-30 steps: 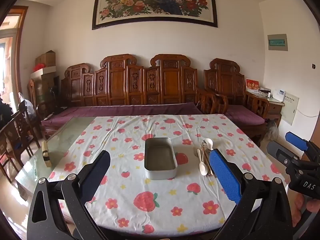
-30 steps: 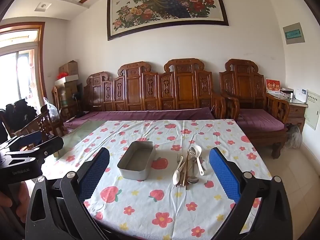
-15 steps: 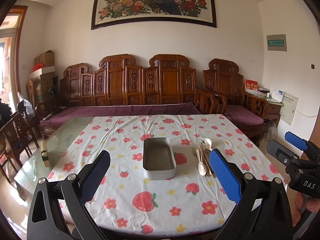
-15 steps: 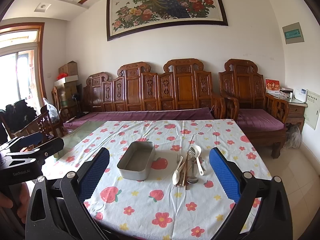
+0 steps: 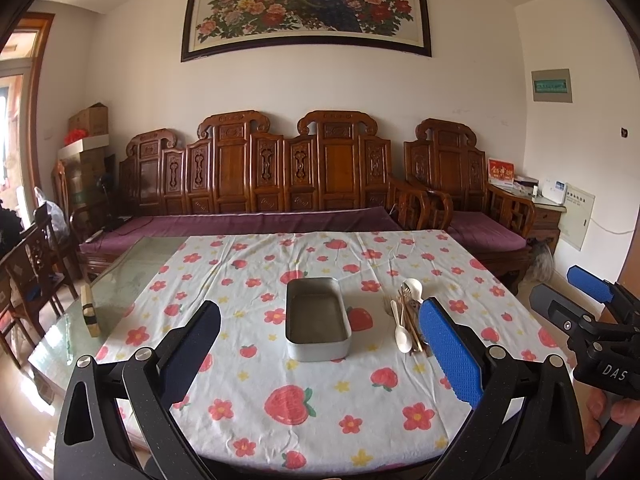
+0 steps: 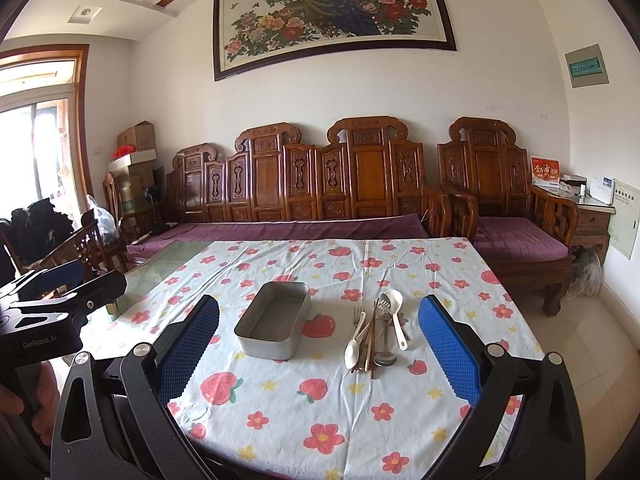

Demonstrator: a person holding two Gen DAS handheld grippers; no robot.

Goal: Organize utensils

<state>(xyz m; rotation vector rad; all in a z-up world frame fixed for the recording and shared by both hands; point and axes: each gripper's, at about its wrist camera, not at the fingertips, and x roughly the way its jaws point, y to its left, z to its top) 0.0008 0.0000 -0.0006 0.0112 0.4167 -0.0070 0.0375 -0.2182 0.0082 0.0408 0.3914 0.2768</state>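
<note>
An empty grey metal tin (image 5: 318, 320) (image 6: 274, 326) sits mid-table on the flowered cloth. To its right lies a pile of utensils (image 6: 376, 334) (image 5: 406, 316): white spoons, a metal spoon, a fork and brown chopsticks. My left gripper (image 5: 320, 356) hovers open above the near part of the table, short of the tin, nothing between its blue pads. My right gripper (image 6: 318, 350) is open too, held back from the tin and the pile. Each gripper shows at the edge of the other's view.
The flowered tablecloth (image 5: 320, 408) covers a glass table (image 5: 132, 276); a small wooden block (image 5: 89, 312) lies on the bare glass at left. A carved wooden sofa (image 5: 280, 184) and armchair stand behind the table, chairs (image 5: 36, 264) to the left.
Both views shift only slightly; the grippers stay open and nothing on the table has moved.
</note>
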